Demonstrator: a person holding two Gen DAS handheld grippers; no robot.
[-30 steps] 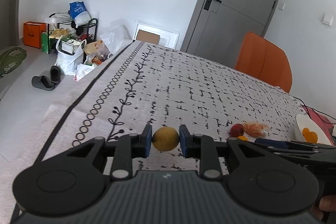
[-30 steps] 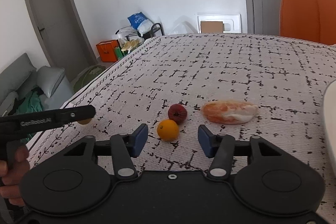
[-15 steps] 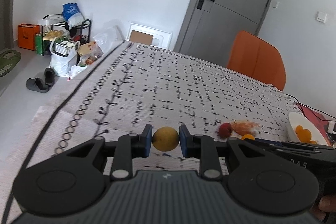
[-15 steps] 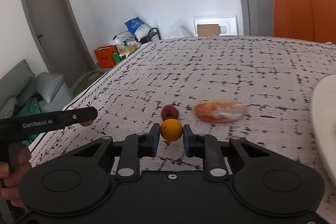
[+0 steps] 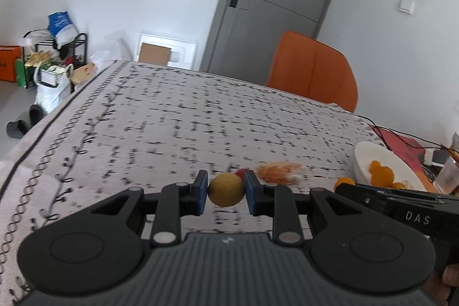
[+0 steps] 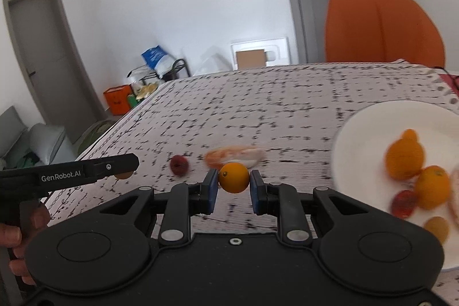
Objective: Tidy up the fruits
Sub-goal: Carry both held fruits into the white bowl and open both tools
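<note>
My left gripper (image 5: 226, 190) is shut on a round yellow fruit (image 5: 226, 190), held above the patterned tablecloth (image 5: 172, 116). My right gripper (image 6: 233, 179) is shut on a small orange (image 6: 233, 177), also lifted off the cloth. A white plate (image 6: 361, 134) to the right holds several oranges (image 6: 404, 155) and a small red fruit (image 6: 404, 202). On the cloth lie a small red fruit (image 6: 179, 165) and a wrapped orange-and-white item (image 6: 233, 153). In the right wrist view the left gripper (image 6: 126, 162) shows from the side; the right one's side shows in the left wrist view (image 5: 344, 185).
An orange chair (image 6: 381, 27) stands at the table's far side by a grey door (image 5: 275, 7). A red item with cables (image 5: 401, 142) and a clear cup (image 5: 447, 174) sit beyond the plate. Bags and a rack (image 5: 51, 59) crowd the floor at the far left.
The right gripper closed on the small orange and lifted it. Both grippers have swung right with their fruits, bringing the white plate into view.
</note>
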